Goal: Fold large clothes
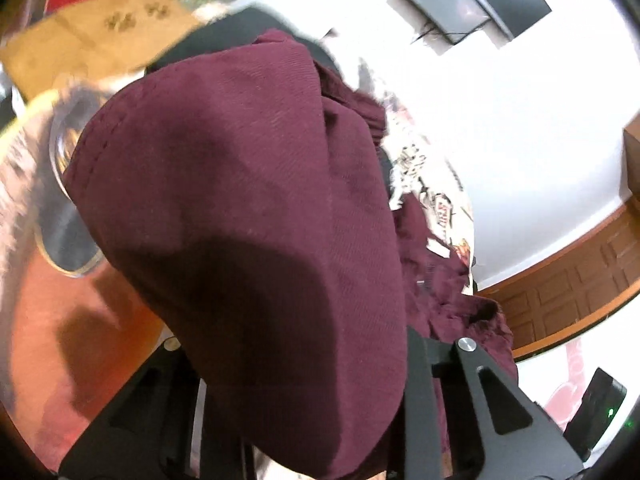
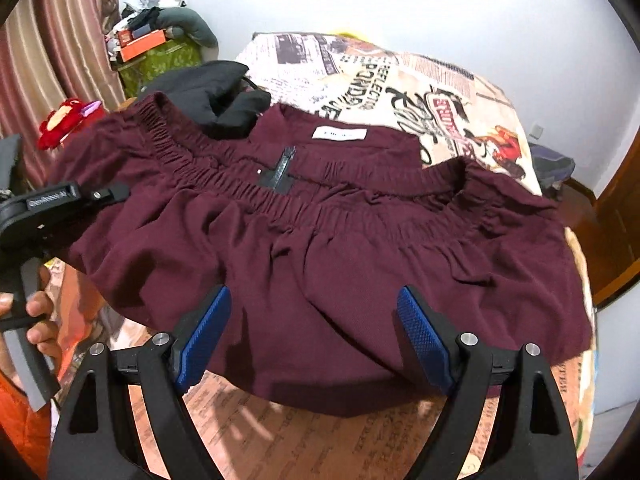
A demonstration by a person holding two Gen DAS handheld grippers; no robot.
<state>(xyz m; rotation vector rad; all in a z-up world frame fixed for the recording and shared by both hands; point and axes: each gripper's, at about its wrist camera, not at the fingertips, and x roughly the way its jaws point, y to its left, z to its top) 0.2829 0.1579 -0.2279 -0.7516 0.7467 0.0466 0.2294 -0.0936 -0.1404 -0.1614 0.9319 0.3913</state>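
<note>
Right now the right gripper (image 2: 312,336) stands wide, blue pads (image 2: 204,336) well apart, nothing between them; they hover over the near hem of the maroon garment (image 2: 320,248). That garment lies spread on the bed w/ a newspaper-print sheet (image 2: 400,76), elastic waistband (image 2: 248,188) running left to right across the middle, a white label (image 2: 339,133) and a dark zip (image 2: 283,172) just beyond it on the far side. A black cloth (image 2: 216,92) sits at the far left, touching the garment's far edge.

At the left edge the left gripper (image 2: 116,192) reaches onto the garment's left side, w/ the person's fingers (image 2: 40,312) on its handle. In the left wrist view, maroon fabric (image 1: 240,208) drapes over the claw and fills most of the frame; only black linkage (image 1: 492,396) shows, fingertips hidden, so can't tell whether it grips.

Farther out: pink curtain (image 2: 60,40) at left, a red plush toy (image 2: 60,120) below it, a green box (image 2: 160,60) w/ clutter on top, white wall (image 2: 480,12) behind the bed.
</note>
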